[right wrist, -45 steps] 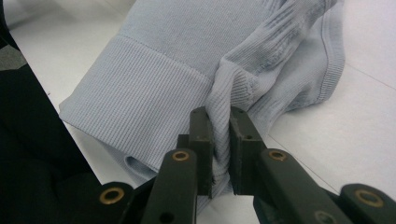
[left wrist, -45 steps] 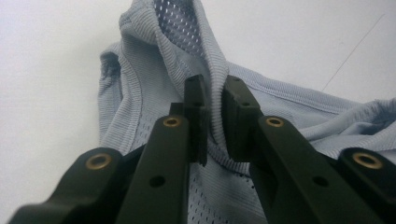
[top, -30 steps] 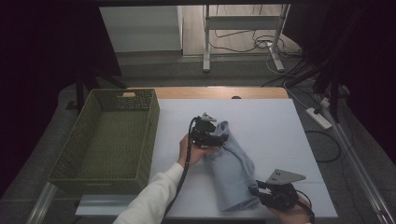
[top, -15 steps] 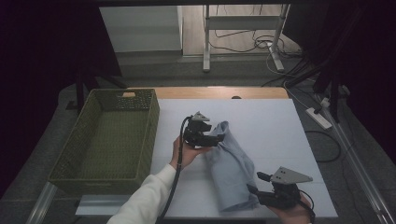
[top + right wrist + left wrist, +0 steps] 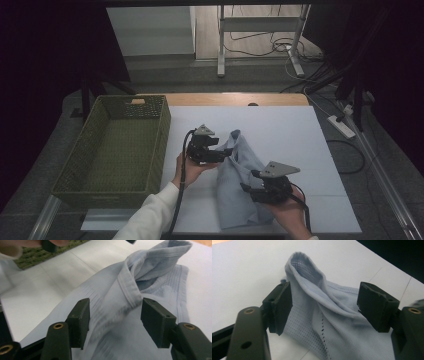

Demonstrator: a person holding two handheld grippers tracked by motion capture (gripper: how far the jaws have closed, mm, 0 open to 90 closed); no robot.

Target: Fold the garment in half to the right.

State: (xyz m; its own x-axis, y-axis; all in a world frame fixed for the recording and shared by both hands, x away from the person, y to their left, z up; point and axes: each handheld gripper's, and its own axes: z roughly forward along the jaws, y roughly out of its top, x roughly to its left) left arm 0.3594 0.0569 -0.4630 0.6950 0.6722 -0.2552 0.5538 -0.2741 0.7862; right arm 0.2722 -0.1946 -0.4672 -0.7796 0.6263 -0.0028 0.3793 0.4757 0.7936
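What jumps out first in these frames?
A crumpled pale blue garment lies mid-table, one fold standing up. The left gripper and right gripper flank it, jaws open; the right jaws have just been opening, with cloth between them but not pinched. A green woven basket sits at the left.

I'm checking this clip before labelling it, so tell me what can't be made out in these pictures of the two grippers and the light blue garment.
- Light blue garment: its type is unclear; it lies bunched, and the right gripper covers part of it in the high view.
- Garment's near end: blurred between the jaws in the right gripper view.
- Left gripper: its jaw tips are too small and dark in the high view to show any contact with the cloth.
- Green basket: its inside near wall is hidden by its own rim.
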